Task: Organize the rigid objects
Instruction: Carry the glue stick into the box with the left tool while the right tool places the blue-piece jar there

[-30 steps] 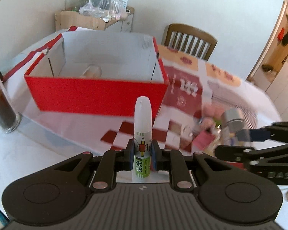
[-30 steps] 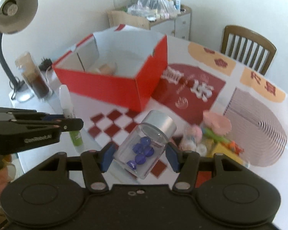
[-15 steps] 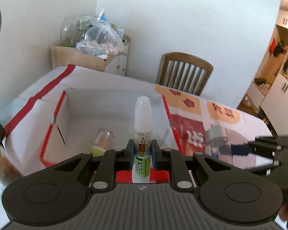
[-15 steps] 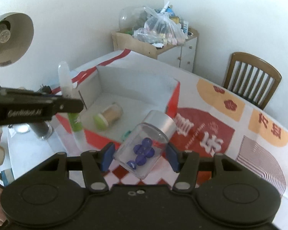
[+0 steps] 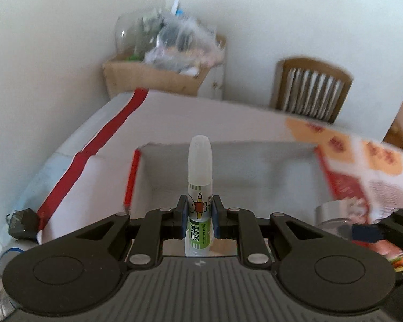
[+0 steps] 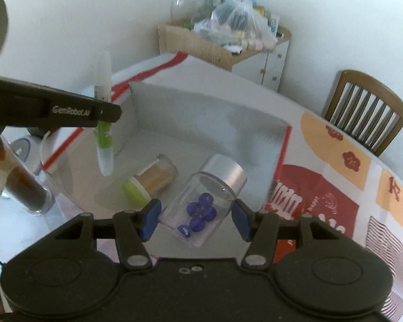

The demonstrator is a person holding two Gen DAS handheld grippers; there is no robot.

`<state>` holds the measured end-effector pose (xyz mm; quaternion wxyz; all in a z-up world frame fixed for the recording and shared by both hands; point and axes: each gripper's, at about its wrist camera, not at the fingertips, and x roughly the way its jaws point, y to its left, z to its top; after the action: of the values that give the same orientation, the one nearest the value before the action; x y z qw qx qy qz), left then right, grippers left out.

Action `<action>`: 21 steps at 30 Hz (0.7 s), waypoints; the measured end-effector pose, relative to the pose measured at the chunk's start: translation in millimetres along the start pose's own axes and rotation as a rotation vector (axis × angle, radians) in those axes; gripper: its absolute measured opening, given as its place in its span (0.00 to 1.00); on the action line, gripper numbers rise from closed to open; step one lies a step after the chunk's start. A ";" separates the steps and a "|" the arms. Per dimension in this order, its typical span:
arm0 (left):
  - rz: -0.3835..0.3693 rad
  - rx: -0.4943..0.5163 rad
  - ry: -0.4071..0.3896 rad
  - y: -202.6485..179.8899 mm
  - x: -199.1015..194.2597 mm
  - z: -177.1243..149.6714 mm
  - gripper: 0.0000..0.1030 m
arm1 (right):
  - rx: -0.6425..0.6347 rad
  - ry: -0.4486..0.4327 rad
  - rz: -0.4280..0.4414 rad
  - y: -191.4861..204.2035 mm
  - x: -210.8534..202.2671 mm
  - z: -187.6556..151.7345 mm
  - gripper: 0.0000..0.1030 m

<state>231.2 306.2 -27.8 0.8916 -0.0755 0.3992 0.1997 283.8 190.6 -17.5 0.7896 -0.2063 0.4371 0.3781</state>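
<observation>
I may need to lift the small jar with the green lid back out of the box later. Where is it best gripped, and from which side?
The jar with the green lid lies on its side on the floor of the box. Probably best to come straight down from above and close on the round glass body across its width, behind the lid, where nothing crowds it.

Behind my table there's a wooden slat-back chair (image 6: 368, 112), a cardboard box (image 6: 201, 44) stuffed with a plastic bag of clutter (image 6: 236, 18), plus a dark-filled glass jar (image 6: 31, 193) at the left edge.
</observation>
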 end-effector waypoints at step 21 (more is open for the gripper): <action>0.010 0.062 0.250 10.0 110.7 -3.9 0.17 | -0.007 0.186 0.012 19.2 79.9 4.0 0.55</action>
<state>290.9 346.9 -112.2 0.8358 -0.0705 0.5137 0.1806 297.5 238.6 -82.9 0.7426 -0.2407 0.5084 0.3635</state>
